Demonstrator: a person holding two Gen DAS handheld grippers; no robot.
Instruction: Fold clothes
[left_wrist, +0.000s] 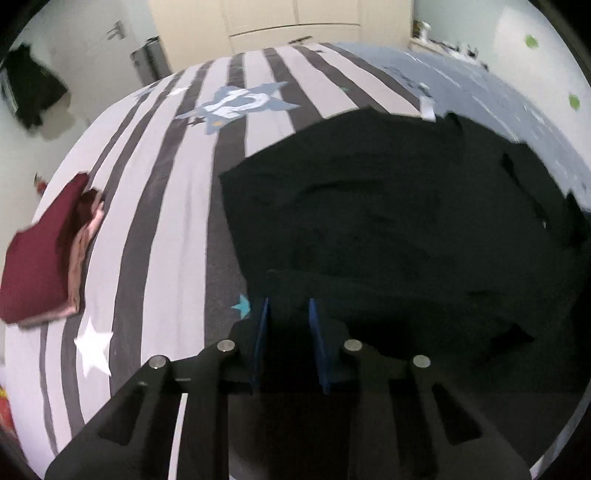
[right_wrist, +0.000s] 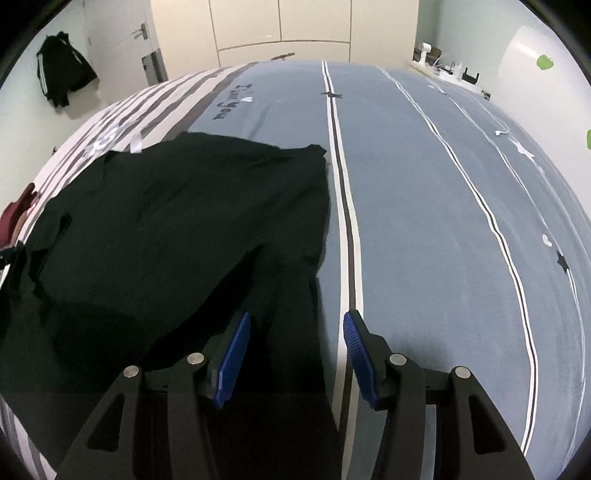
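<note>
We see the black garment (right_wrist: 177, 221) spread on the bed (right_wrist: 424, 221). Our left tool (left_wrist: 288, 306) stands slightly parted over it, gripping nothing. Our right tool (right_wrist: 295, 321) gapes wide, empty, at its edge.

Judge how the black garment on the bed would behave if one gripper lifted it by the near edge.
The black garment lies flat with soft creases, so it would probably drape and sag, not hold shape. It looks thin, so likely light. Spread across the bedcover, it would probably drag and bunch if pushed.

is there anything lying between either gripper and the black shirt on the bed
Nothing visible. The black shirt lies spread directly beneath both the left hand-held gripper and the right hand-held gripper; the folded maroon pile sits off to the side.
</note>
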